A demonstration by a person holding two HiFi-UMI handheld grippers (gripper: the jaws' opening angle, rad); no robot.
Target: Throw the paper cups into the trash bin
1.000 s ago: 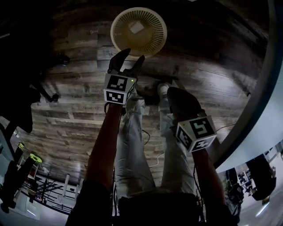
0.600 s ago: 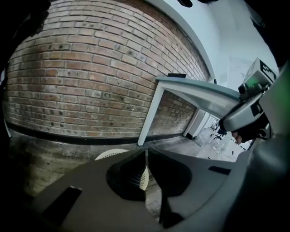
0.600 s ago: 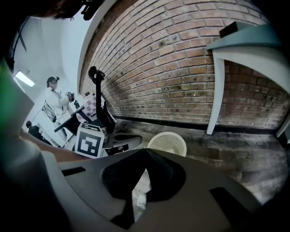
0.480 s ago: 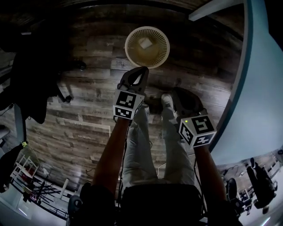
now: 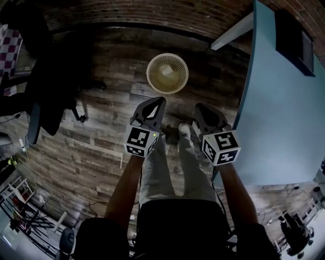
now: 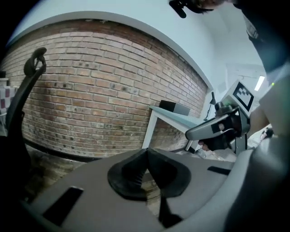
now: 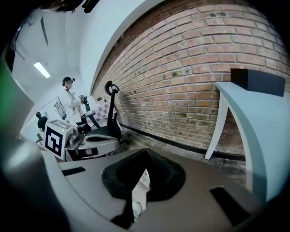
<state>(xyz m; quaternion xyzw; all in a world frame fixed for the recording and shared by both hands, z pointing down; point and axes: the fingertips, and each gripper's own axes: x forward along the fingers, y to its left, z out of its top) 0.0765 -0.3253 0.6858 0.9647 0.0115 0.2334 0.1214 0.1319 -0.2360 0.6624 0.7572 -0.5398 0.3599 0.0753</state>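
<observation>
Over a dark, plank-grained wooden floor, beside a smooth pale-blue table, we hold both grippers side by side above our legs. Ahead of them, apart from both and nearer the brick wall, the trash bin stands upright. Its round mouth faces up at us, and its cream wall is ribbed with thin slats. The left gripper sits nearest the bin, its dark jaws pressed together on nothing. The right gripper is likewise closed and empty. A pale shape lies on the bin's bottom; whether it is a paper cup, and which way it points, we cannot tell.
</observation>
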